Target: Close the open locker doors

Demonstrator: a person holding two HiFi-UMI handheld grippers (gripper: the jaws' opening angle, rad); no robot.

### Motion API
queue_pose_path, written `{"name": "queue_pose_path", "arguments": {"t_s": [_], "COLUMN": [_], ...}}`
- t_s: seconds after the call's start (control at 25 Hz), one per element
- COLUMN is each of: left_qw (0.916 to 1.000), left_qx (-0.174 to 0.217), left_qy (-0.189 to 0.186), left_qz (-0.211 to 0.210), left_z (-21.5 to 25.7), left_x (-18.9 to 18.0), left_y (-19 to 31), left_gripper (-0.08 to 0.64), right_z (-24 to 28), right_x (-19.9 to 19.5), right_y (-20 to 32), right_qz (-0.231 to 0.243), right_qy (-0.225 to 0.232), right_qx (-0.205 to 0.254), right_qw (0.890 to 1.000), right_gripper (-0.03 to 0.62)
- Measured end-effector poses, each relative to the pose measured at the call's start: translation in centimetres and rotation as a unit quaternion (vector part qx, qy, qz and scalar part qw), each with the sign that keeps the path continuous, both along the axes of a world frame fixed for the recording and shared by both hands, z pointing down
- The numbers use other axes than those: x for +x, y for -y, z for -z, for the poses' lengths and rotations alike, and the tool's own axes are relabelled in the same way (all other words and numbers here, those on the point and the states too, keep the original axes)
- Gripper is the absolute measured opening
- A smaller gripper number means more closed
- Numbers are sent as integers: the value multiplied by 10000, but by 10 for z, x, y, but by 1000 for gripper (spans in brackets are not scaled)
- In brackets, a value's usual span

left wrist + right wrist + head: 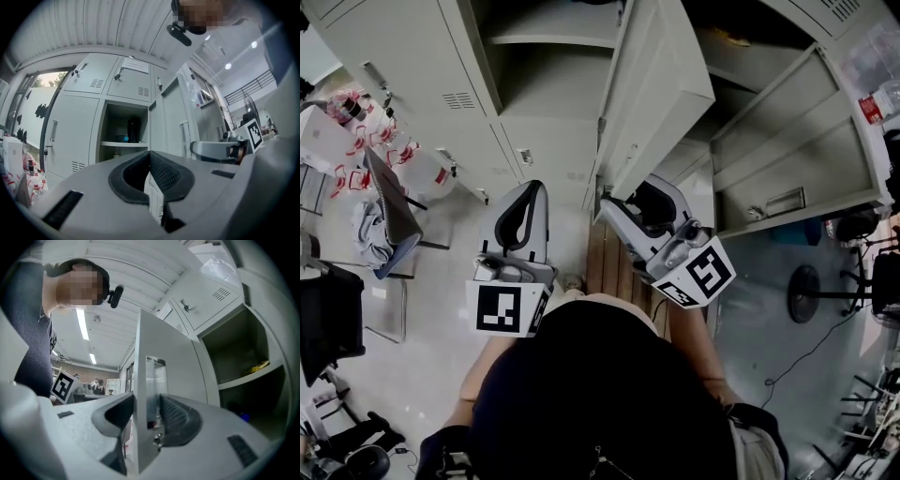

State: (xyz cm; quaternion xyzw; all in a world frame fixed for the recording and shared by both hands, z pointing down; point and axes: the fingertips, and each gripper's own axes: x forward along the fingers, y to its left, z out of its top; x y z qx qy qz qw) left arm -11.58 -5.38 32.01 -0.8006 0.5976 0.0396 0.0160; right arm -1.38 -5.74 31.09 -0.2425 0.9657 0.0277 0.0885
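A tall grey locker door (656,84) stands swung open towards me, with open shelves (548,75) to its left. A second door (787,150) hangs open on the right. My right gripper (639,199) is at the first door's free edge. In the right gripper view that door's edge (164,348) and its handle (153,390) stand between the jaws of my right gripper (147,411), which is open. My left gripper (528,192) hangs in front of the lockers, shut on nothing (149,161), and faces the open compartment (123,136).
Bottles with red labels (394,155) and a folded chair (389,202) stand at the left by the lockers. An office chair base (811,291) and a cable lie on the floor at the right. A yellow item (259,366) rests on a shelf inside the right locker.
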Motion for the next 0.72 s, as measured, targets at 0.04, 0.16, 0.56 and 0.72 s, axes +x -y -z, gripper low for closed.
{"name": "queue_pose_path", "arguments": {"t_s": [0.04, 0.16, 0.56, 0.72], "left_qw": [10000, 10000, 9996, 9996], "left_qx": [5, 30, 117, 7], "left_qy": [-2, -29, -145, -122], "left_qz": [14, 18, -209, -258], "left_z": [0, -1, 5, 2], "left_x": [-4, -16, -49, -64], "left_y": [1, 3, 21, 30], "left_gripper": [2, 2, 2, 2], "right_z": [0, -1, -1, -1], "right_x": [-5, -19, -61, -78], "right_y": [0, 1, 6, 11], "right_qz": [16, 40, -277, -448], "right_qy": [-5, -30, -194, -214], "right_qx": [-2, 4, 7, 12], "right_qw": [10000, 10000, 9994, 9988], "right_gripper": [160, 160, 160, 160]}}
